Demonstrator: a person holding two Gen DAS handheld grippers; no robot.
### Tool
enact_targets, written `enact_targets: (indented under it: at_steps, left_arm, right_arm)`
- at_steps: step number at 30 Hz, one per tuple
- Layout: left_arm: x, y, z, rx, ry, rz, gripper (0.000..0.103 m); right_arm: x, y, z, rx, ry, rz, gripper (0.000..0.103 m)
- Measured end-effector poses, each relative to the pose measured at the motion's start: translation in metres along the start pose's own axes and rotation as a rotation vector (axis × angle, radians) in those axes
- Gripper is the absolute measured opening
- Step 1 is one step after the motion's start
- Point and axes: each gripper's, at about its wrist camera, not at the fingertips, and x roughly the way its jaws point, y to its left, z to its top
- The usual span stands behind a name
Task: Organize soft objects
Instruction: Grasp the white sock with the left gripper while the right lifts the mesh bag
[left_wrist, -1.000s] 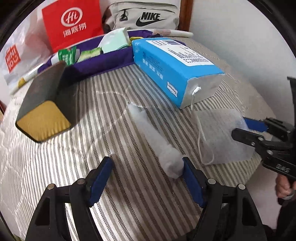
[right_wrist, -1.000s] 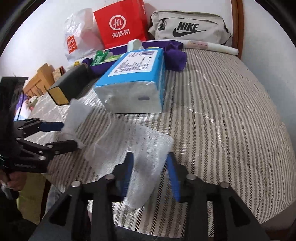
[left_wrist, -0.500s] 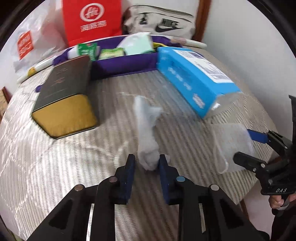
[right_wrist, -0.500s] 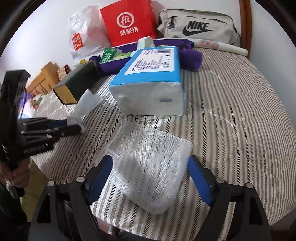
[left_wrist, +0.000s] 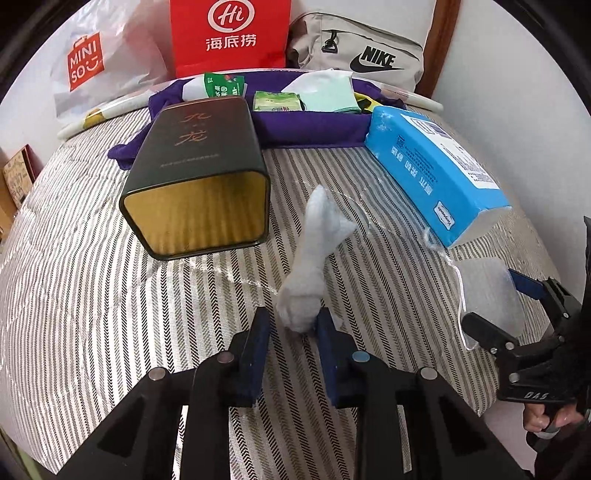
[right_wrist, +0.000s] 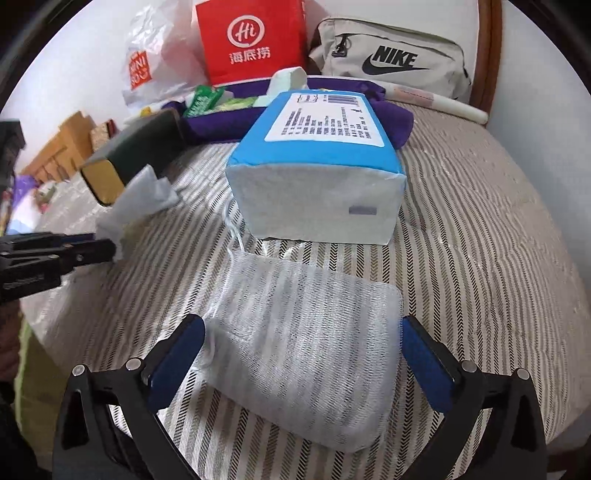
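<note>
Striped bedding covers the bed (left_wrist: 92, 295) you are working on, with a red bag and a Nike pouch against the far wall. Your left gripper (left_wrist: 291, 332) now has its jaws narrowed on the near end of the white tissue wad (left_wrist: 314, 258), which stands up off the bed, just right of the black-and-gold box (left_wrist: 195, 184) and left of the blue tissue pack (left_wrist: 436, 173). A second ago those jaws were wide, with the wad lying flat between them; half a second ago they had closed on it, so the pick looks made and the wad ready to carry off.

Your right gripper (right_wrist: 303, 350) has gone the other way: jaws that were narrow around the white mesh pouch (right_wrist: 306, 332) now stand wide on either side of it, and the pouch lies flat on the bed, near the pack's open end. I'd judge it released, awaiting a fresh grasp.
</note>
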Motion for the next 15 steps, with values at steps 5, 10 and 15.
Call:
enact_targets:
  at_steps: [5,10,15]
  left_arm:
    - [0.000,0.002,0.001,-0.009,-0.009,-0.034,0.030]
    - [0.003,0.000,0.005,-0.018,-0.034,-0.069,0.046]
    - [0.006,-0.001,0.011,-0.014,-0.046,-0.055,0.039]
  right_arm:
    - [-0.005,-0.003,-0.002,0.004,-0.017,0.003,0.088]
    - [-0.012,0.000,-0.001,-0.033,-0.025,0.030,0.049]
    - [-0.015,-0.001,-0.001,-0.042,-0.015,0.068,0.018]
